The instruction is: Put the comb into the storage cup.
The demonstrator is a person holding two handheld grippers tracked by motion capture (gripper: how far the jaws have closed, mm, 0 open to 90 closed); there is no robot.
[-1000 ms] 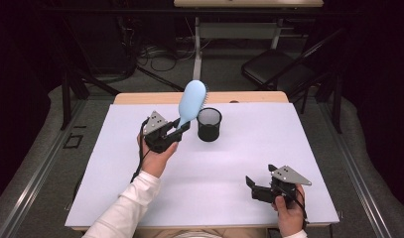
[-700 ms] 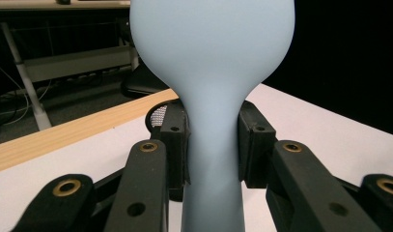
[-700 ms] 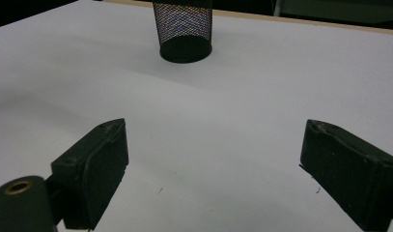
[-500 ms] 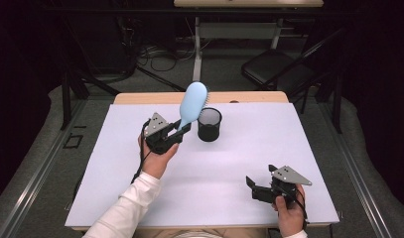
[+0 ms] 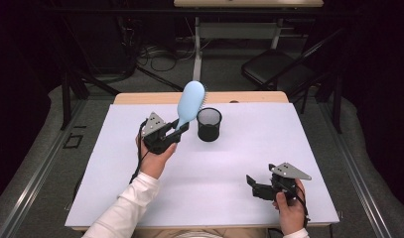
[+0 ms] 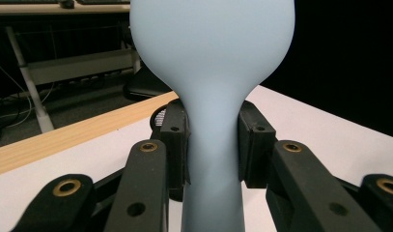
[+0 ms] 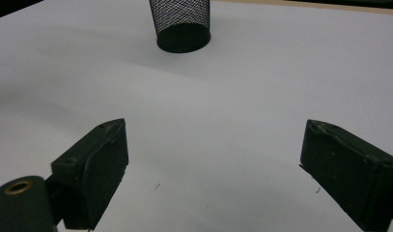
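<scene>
A light blue hairbrush (image 5: 190,103) stands raised, head up and leaning toward the far right, its handle clamped in my left gripper (image 5: 178,130) above the left middle of the white table cover (image 5: 229,163). In the left gripper view both pads (image 6: 175,145) press on the narrow neck of the hairbrush (image 6: 213,63). A black mesh cup (image 5: 209,124) stands upright just right of the brush; it also shows as the mesh cup (image 7: 180,24) far ahead of my right gripper (image 7: 213,169). My right gripper (image 5: 252,184) rests near the front right, open, with nothing between its jaws.
The wooden table edge (image 5: 140,98) runs along the far side. Beyond it stand a folding chair (image 5: 274,69), desk legs and floor cables. Bare white cover lies between the two grippers.
</scene>
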